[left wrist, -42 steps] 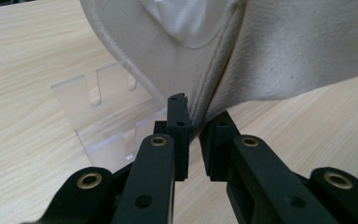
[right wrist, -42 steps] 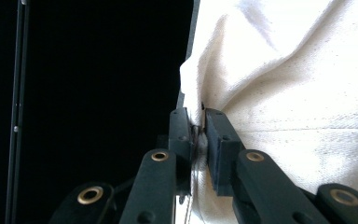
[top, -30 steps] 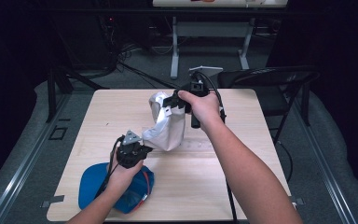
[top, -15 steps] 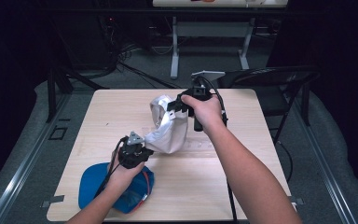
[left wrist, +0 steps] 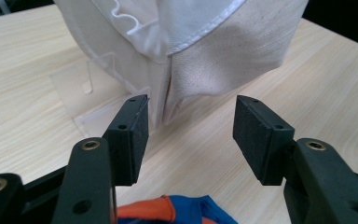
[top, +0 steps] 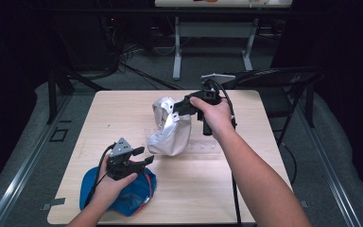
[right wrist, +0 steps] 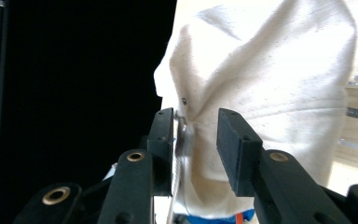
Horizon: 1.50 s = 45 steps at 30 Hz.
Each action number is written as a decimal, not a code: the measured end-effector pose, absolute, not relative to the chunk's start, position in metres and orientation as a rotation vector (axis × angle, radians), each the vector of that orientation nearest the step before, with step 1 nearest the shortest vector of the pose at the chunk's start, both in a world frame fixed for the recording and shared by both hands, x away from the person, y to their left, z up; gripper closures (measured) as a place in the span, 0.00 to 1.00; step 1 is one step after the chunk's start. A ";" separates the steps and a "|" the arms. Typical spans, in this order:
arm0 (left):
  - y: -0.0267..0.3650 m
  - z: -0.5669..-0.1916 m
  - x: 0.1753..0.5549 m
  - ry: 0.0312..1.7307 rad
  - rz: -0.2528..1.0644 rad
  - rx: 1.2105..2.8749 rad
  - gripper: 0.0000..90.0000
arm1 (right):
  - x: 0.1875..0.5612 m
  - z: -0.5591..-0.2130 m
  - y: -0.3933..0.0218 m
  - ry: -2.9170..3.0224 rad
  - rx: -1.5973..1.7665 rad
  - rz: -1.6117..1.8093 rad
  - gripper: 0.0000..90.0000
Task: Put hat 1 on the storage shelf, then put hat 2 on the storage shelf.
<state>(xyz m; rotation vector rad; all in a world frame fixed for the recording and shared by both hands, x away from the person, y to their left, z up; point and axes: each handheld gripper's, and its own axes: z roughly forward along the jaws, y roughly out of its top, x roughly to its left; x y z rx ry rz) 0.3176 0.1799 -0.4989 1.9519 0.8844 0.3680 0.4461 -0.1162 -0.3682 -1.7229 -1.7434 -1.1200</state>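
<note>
At the lower left of the high view, the left tool (top: 144,160) hovers over a blue cap (top: 132,198) on the table (top: 246,189), its jaws spread wide and empty, pointing toward the white cap (top: 170,132). At centre, that white cap hangs with its lower edge near the table. Right of it, the right tool (top: 176,109) pinches the white cap's upper fabric.
</note>
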 end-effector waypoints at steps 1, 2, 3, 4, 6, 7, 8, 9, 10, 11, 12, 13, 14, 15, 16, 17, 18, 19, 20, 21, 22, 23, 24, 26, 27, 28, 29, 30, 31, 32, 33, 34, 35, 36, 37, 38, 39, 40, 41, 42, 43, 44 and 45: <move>0.183 -0.498 0.316 0.890 0.373 1.940 0.51 | 0.444 -0.367 -0.119 -1.755 -1.714 -1.113 0.74; 0.187 -0.497 0.315 0.896 0.376 1.937 0.50 | 0.442 -0.367 -0.120 -1.752 -1.718 -1.127 0.74; 0.190 -0.497 0.314 0.903 0.380 1.928 0.50 | 0.440 -0.366 -0.122 -1.760 -1.714 -1.132 0.74; 0.194 -0.496 0.313 0.916 0.391 1.926 0.50 | 0.437 -0.365 -0.124 -1.765 -1.709 -1.135 0.74; 0.200 -0.496 0.311 0.940 0.404 1.926 0.49 | 0.431 -0.364 -0.128 -1.802 -1.707 -1.138 0.73; 0.203 -0.496 0.310 0.946 0.398 1.921 0.49 | 0.428 -0.363 -0.129 -1.823 -1.712 -1.144 0.73; 0.207 -0.497 0.309 0.950 0.393 1.917 0.50 | 0.425 -0.362 -0.131 -1.835 -1.712 -1.157 0.73; 0.210 -0.497 0.309 0.961 0.391 1.912 0.51 | 0.422 -0.362 -0.133 -1.842 -1.705 -1.164 0.73; 0.213 -0.498 0.308 0.967 0.393 1.905 0.51 | 0.418 -0.363 -0.135 -1.842 -1.697 -1.171 0.72; 0.217 -0.499 0.307 0.974 0.392 1.896 0.51 | 0.414 -0.363 -0.136 -1.851 -1.695 -1.180 0.72; 0.220 -0.500 0.306 0.982 0.394 1.893 0.51 | 0.410 -0.364 -0.138 -1.870 -1.691 -1.184 0.72; 0.224 -0.500 0.305 0.991 0.389 1.891 0.51 | 0.405 -0.364 -0.139 -1.894 -1.688 -1.184 0.71; 0.227 -0.501 0.304 0.999 0.393 1.890 0.52 | 0.401 -0.365 -0.140 -1.914 -1.688 -1.192 0.71; 0.230 -0.502 0.303 1.006 0.393 1.888 0.52 | 0.396 -0.367 -0.142 -1.932 -1.697 -1.199 0.71; 0.234 -0.503 0.302 1.015 0.399 1.891 0.52 | 0.392 -0.369 -0.143 -1.945 -1.696 -1.204 0.71; 0.238 -0.503 0.301 1.026 0.407 1.897 0.52 | 0.388 -0.371 -0.145 -1.951 -1.693 -1.207 0.70; 0.242 -0.504 0.299 1.033 0.411 1.892 0.52 | 0.384 -0.373 -0.147 -1.943 -1.692 -1.215 0.70; 0.246 -0.505 0.298 1.038 0.415 1.893 0.52 | 0.380 -0.375 -0.148 -1.945 -1.690 -1.225 0.69; 0.246 -0.505 0.298 1.038 0.415 1.893 0.52 | 0.380 -0.375 -0.148 -1.945 -1.690 -1.225 0.69; 0.252 -0.508 0.296 1.063 0.413 1.885 0.52 | 0.373 -0.380 -0.151 -1.959 -1.688 -1.234 0.69; 0.256 -0.509 0.295 1.069 0.416 1.887 0.52 | 0.370 -0.382 -0.152 -1.961 -1.688 -1.237 0.69; 0.258 -0.510 0.295 1.082 0.416 1.890 0.52 | 0.368 -0.384 -0.154 -1.969 -1.689 -1.233 0.69; 0.258 -0.510 0.295 1.082 0.416 1.890 0.52 | 0.368 -0.384 -0.154 -1.969 -1.689 -1.233 0.69; 0.265 -0.513 0.292 1.095 0.415 1.886 0.52 | 0.362 -0.392 -0.158 -1.970 -1.696 -1.232 0.69; 0.267 -0.514 0.291 1.098 0.417 1.884 0.52 | 0.361 -0.395 -0.160 -1.976 -1.696 -1.233 0.68; 0.269 -0.513 0.289 1.099 0.418 1.891 0.52 | 0.359 -0.397 -0.161 -1.976 -1.706 -1.241 0.68; 0.269 -0.513 0.289 1.099 0.418 1.891 0.52 | 0.357 -0.400 -0.163 -1.984 -1.708 -1.241 0.68; 0.270 -0.514 0.288 1.096 0.429 1.890 0.52 | 0.355 -0.402 -0.165 -1.988 -1.711 -1.250 0.68; 0.272 -0.516 0.285 1.101 0.422 1.893 0.52 | 0.353 -0.405 -0.166 -1.998 -1.713 -1.250 0.68; 0.272 -0.517 0.284 1.101 0.421 1.900 0.52 | 0.351 -0.407 -0.168 -2.009 -1.714 -1.253 0.68; 0.272 -0.518 0.283 1.103 0.412 1.907 0.52 | 0.350 -0.410 -0.169 -2.005 -1.720 -1.261 0.69; 0.272 -0.519 0.281 1.102 0.407 1.917 0.52 | 0.349 -0.413 -0.170 -2.006 -1.722 -1.263 0.69; 0.270 -0.520 0.279 1.096 0.397 1.918 0.52 | 0.347 -0.416 -0.171 -2.003 -1.718 -1.263 0.69; 0.269 -0.521 0.278 1.085 0.390 1.932 0.52 | 0.346 -0.418 -0.172 -2.002 -1.723 -1.263 0.69; 0.268 -0.522 0.276 1.079 0.382 1.939 0.52 | 0.344 -0.421 -0.172 -2.003 -1.723 -1.271 0.68; 0.266 -0.524 0.275 1.078 0.378 1.936 0.52 | 0.343 -0.423 -0.173 -2.000 -1.724 -1.276 0.68; 0.264 -0.525 0.273 1.076 0.366 1.938 0.52 | 0.341 -0.425 -0.174 -2.009 -1.722 -1.269 0.68; 0.262 -0.525 0.272 1.069 0.357 1.943 0.52 | 0.340 -0.427 -0.174 -2.007 -1.723 -1.273 0.69; 0.262 -0.525 0.272 1.069 0.357 1.943 0.52 | 0.340 -0.427 -0.174 -2.007 -1.723 -1.273 0.69; 0.257 -0.526 0.270 1.053 0.343 1.954 0.52 | 0.337 -0.430 -0.173 -2.015 -1.721 -1.279 0.68; 0.255 -0.526 0.269 1.040 0.341 1.968 0.52 | 0.336 -0.432 -0.173 -2.029 -1.718 -1.275 0.68; 0.252 -0.526 0.267 1.035 0.342 1.976 0.52 | 0.334 -0.433 -0.172 -2.035 -1.720 -1.278 0.68; 0.250 -0.526 0.266 1.020 0.346 1.986 0.52 | 0.332 -0.435 -0.171 -2.043 -1.719 -1.275 0.68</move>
